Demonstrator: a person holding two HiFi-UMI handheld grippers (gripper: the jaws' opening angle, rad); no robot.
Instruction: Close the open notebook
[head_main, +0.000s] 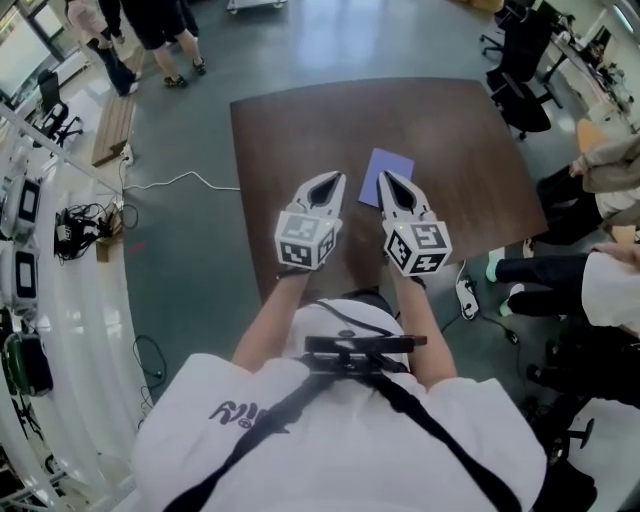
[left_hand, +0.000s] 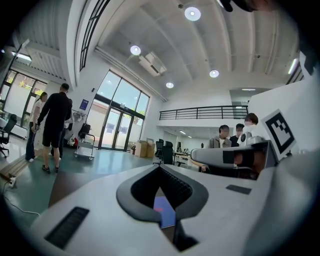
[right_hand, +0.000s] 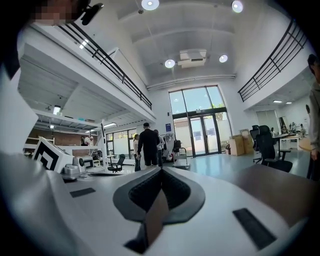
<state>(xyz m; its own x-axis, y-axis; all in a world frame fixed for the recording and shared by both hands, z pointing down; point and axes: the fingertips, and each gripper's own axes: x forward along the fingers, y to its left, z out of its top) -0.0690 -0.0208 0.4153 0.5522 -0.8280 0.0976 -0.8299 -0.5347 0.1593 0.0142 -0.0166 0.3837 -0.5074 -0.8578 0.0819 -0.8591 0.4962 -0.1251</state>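
Nearest the person, the left gripper and the right gripper hang side by side above the near half of the desk, both pointing away and about level. On each, the fingers are pressed together at the tips with nothing between them. This reads as a parked pose, hands off the work rather than reaching for it.

Just beyond the right fingers, the notebook lies flat on the desk, a little right of centre. It shows one plain purple cover and no spread pages, so it is probably closed already, though its near corner is hidden behind the right gripper. In the left gripper view, a strip of that cover shows through the gap below the closed tips.

The brown surface around the notebook is bare on every side and all four desk edges are well away, so there is room to press or push. Past the far edge are open floor, office chairs and standing people.
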